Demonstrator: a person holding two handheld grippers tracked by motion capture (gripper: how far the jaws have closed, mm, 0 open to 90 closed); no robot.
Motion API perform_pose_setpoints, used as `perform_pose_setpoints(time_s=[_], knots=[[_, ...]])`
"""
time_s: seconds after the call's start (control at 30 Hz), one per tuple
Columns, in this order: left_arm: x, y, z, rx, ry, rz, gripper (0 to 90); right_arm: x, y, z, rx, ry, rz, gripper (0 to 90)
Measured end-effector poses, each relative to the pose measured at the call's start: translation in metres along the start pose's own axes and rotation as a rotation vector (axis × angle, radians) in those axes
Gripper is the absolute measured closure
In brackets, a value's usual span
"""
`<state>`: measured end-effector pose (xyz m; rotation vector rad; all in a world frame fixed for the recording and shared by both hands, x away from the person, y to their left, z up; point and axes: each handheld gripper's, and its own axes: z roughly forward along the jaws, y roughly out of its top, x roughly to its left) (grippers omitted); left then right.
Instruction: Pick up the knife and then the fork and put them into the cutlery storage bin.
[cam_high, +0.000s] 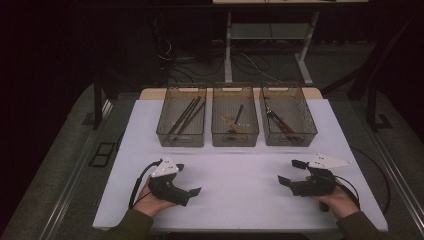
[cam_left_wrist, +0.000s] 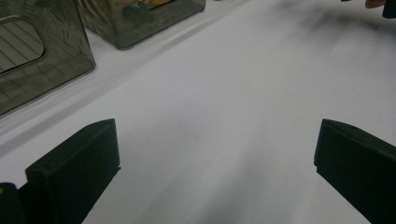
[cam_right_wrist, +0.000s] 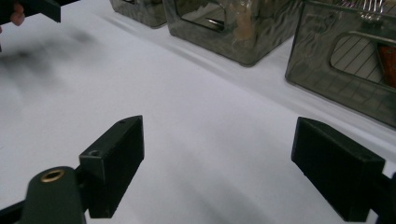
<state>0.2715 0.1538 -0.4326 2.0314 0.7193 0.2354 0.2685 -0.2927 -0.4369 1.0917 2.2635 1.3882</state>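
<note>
Both hand-held grippers rest low over the near part of the white table (cam_high: 240, 165). At the near left, my left gripper (cam_high: 189, 178) points right toward the table's middle. Its black jaws stand wide apart in the left gripper view (cam_left_wrist: 215, 140), with bare tabletop between them. My right gripper (cam_high: 288, 171) sits at the near right and points left. Its jaws are also spread in the right gripper view (cam_right_wrist: 217, 140), and they hold nothing. Each gripper faces the other across the table.
Three clear grey bins stand in a row at the back. The left bin (cam_high: 181, 116) holds dark sticks, the middle bin (cam_high: 235, 116) wooden utensils, and the right bin (cam_high: 288, 116) metal and orange-handled tools. The bins also show in both gripper views (cam_left_wrist: 42, 60) (cam_right_wrist: 233, 28).
</note>
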Motion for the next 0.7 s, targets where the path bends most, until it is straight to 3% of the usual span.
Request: perform_pose_setpoints(time_s=[0.7], knots=[[0.001, 0.000, 0.000, 0.009, 0.000, 0.002, 0.0, 0.002, -0.012, -0.001, 0.047, 0.012, -0.021, 16.9]])
